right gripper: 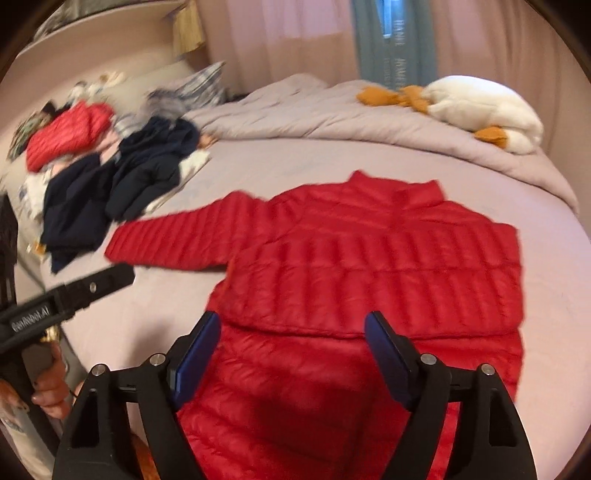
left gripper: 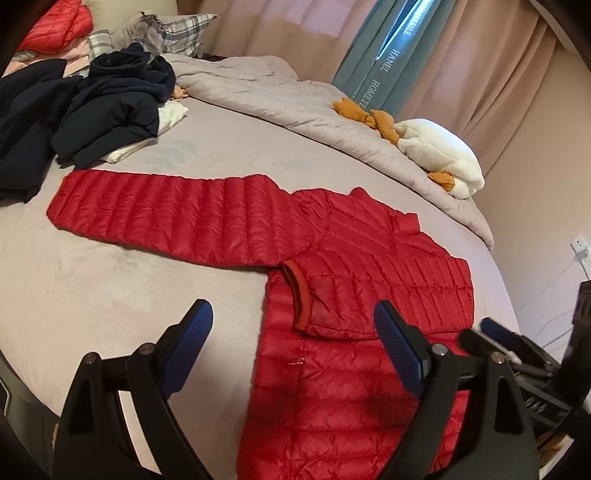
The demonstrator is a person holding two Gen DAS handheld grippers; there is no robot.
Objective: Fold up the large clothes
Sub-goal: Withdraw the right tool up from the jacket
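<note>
A red quilted puffer jacket (left gripper: 362, 295) lies flat on the grey bed, collar towards the far side. One sleeve (left gripper: 166, 214) stretches out to the left; the other sleeve is folded across the chest, its cuff (left gripper: 299, 299) at the jacket's left edge. It also shows in the right wrist view (right gripper: 369, 273). My left gripper (left gripper: 293, 332) is open and empty, just above the jacket's left side near the cuff. My right gripper (right gripper: 291, 343) is open and empty above the jacket's lower body. The right gripper's tip shows at the right of the left wrist view (left gripper: 495, 332).
A pile of dark navy clothes (left gripper: 92, 107) lies at the far left of the bed (left gripper: 92, 288). A second red jacket (right gripper: 70, 133) and plaid pillows (left gripper: 177, 29) sit behind it. A crumpled grey duvet (left gripper: 295, 107) and a white plush goose (left gripper: 439, 155) lie along the far right.
</note>
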